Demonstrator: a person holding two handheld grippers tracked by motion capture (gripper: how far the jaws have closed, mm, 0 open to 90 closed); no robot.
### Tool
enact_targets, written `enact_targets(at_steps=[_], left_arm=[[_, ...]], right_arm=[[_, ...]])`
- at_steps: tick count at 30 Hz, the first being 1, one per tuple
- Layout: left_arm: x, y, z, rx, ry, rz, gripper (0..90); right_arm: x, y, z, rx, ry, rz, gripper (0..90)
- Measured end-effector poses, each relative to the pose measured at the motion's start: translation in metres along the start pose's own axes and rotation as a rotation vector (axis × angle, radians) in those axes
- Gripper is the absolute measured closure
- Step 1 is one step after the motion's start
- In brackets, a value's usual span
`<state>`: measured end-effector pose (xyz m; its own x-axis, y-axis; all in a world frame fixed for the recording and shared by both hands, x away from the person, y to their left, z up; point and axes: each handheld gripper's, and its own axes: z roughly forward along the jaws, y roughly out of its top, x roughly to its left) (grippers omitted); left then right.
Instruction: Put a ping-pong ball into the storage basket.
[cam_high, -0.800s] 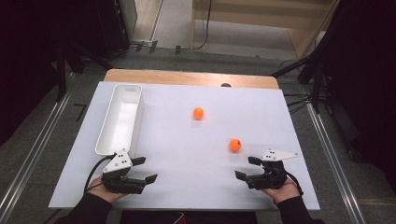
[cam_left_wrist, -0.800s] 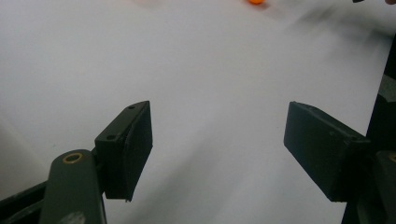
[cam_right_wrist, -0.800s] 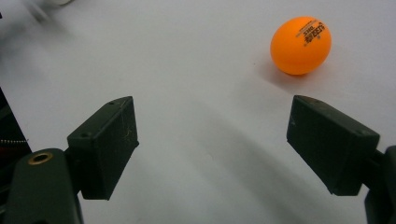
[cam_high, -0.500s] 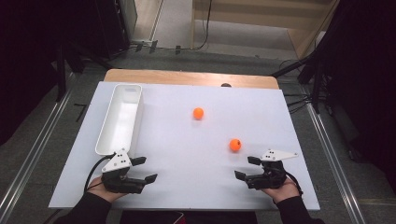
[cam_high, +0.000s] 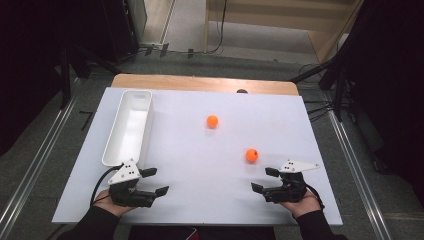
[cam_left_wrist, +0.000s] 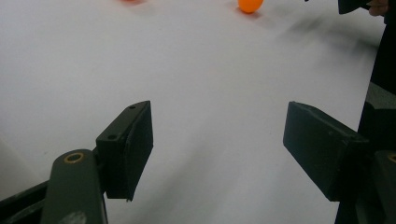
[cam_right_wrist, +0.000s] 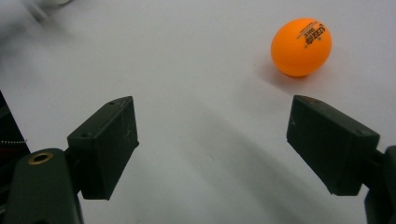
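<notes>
Comparing with the high view from a moment ago, I see nothing shifted: both hands sit where they were at the near edge of the mat, and the two balls lie in the same spots. I read that as no pick begun yet; the work ahead looks like moving balls to the tray.

My left tongs (cam_high: 156, 181) are spread, with bare mat between the jaws. My right tongs (cam_high: 265, 180) are spread as well and pinch nothing.

The near ball (cam_high: 252, 155) lies just ahead of the right tongs, a little toward the middle of the table; in the right gripper view it (cam_right_wrist: 301, 46) sits beyond the right jaw, outside the gap. The far ball (cam_high: 212, 121) rests well ahead of both tongs, about midway between them.

The balls are smooth, matte orange spheres; the near one carries small black print. They look light and liable to roll. The tray (cam_high: 111, 151) is a long, white, glossy trough with rounded corners, starting just ahead of the left tongs. The mat (cam_high: 200, 185) is plain, flat and white.
</notes>
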<state>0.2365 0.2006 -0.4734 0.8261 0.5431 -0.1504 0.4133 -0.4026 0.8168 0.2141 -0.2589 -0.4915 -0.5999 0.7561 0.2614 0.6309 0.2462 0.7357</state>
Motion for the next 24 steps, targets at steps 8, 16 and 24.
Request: enact_targets(at_steps=[8, 16, 24], left_arm=[[0.0011, -0.0005, 0.0004, 0.008, 0.002, -0.017, 24.5], [0.0019, -0.0009, 0.0007, 0.027, 0.008, -0.015, 24.6], [0.002, -0.0012, 0.0007, 0.032, 0.007, -0.013, 24.6]], right_arm=[[-0.0003, -0.0004, 0.0006, -0.001, -0.001, 0.001, 14.9], [-0.0011, -0.001, 0.0016, 0.009, -0.003, 0.005, 14.9], [-0.001, -0.0011, 0.001, 0.011, -0.005, 0.007, 14.8]])
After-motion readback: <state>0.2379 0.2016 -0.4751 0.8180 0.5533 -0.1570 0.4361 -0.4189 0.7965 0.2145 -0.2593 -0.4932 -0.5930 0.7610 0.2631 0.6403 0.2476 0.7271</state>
